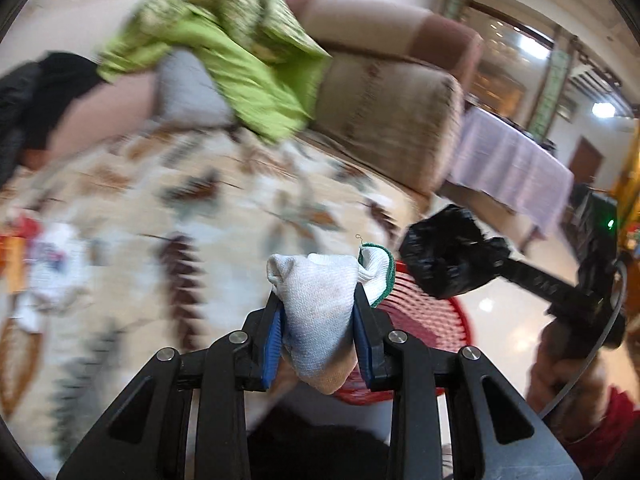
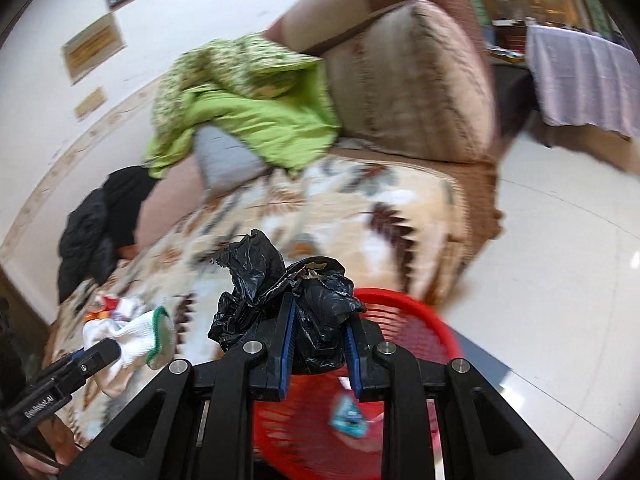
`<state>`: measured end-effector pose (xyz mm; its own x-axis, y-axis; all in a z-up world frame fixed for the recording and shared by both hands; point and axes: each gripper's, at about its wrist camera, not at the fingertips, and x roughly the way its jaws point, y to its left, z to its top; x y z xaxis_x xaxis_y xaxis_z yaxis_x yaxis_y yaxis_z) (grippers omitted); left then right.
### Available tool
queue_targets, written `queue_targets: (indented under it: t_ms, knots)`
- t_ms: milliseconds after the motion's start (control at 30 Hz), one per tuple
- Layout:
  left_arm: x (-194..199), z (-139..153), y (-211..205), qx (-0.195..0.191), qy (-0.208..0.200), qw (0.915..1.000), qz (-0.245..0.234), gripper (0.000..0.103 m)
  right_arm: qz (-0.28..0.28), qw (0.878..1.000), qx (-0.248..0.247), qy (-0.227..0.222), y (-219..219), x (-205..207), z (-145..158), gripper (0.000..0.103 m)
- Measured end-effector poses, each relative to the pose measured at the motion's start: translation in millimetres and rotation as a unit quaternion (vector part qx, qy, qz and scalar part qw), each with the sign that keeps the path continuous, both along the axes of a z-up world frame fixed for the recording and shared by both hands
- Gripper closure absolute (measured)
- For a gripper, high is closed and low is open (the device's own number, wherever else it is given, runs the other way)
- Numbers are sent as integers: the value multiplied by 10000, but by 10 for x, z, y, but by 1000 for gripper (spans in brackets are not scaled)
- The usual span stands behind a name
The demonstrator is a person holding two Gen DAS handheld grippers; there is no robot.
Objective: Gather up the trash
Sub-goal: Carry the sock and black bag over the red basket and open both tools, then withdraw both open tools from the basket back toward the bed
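Observation:
My left gripper (image 1: pixel 318 300) is shut on a white knit glove with a green cuff (image 1: pixel 320 304), its blue pads pressing both sides. The glove (image 2: pixel 132 336) also shows in the right wrist view, held over the patterned sofa seat. My right gripper (image 2: pixel 320 312) is shut on a crumpled black plastic bag (image 2: pixel 280 292); the same black bag (image 1: pixel 448 252) hangs at the right of the left wrist view. A red mesh basket (image 2: pixel 400 320) stands on the floor just below both grippers, with its rim (image 1: pixel 424 312) behind the glove. A small blue wrapper (image 2: pixel 348 420) lies inside it.
A sofa with a leaf-patterned cover (image 2: pixel 360 208) fills the background, with a green cloth (image 2: pixel 248 120), a grey cushion (image 2: pixel 224 156) and a black jacket (image 2: pixel 96 224) on it. More litter (image 1: pixel 44 256) lies on the seat at left. White tiled floor (image 2: pixel 560 260) spreads right; a cloth-covered table (image 1: pixel 508 168) stands behind.

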<state>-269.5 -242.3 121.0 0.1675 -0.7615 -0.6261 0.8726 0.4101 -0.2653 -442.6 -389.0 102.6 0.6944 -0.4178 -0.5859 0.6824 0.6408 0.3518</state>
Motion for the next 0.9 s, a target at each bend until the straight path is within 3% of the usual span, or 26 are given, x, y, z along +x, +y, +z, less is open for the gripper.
queue_targets:
  t_ms: [100, 133, 200, 267, 400, 633, 900]
  knots:
    - [-114, -89, -323, 149, 160, 9993, -296, 72, -234, 9996, 43, 177, -103, -132, -86, 76]
    - [-123, -117, -393, 190, 196, 9990, -352, 65, -268, 9994, 60, 224, -121, -150, -106, 74]
    - [-199, -177, -537, 258, 365, 9978, -496, 55, -313, 9991, 74, 286, -154, -179, -129, 52]
    - [-248, -214, -616, 309, 438, 9971, -540, 49, -428, 9985, 7, 334, -188, -208, -128, 42]
    - [-143, -222, -586, 301, 450, 9975, -444, 44, -488, 9983, -89, 297, -200, -254, -82, 40]
    - [213, -158, 73, 275, 237, 9993, 111, 39, -107, 9999, 76, 73, -78, -1, -50, 35]
    - [610, -210, 829, 349, 63, 9953, 905, 38, 801, 9966, 146, 143, 353, 658, -63, 34]
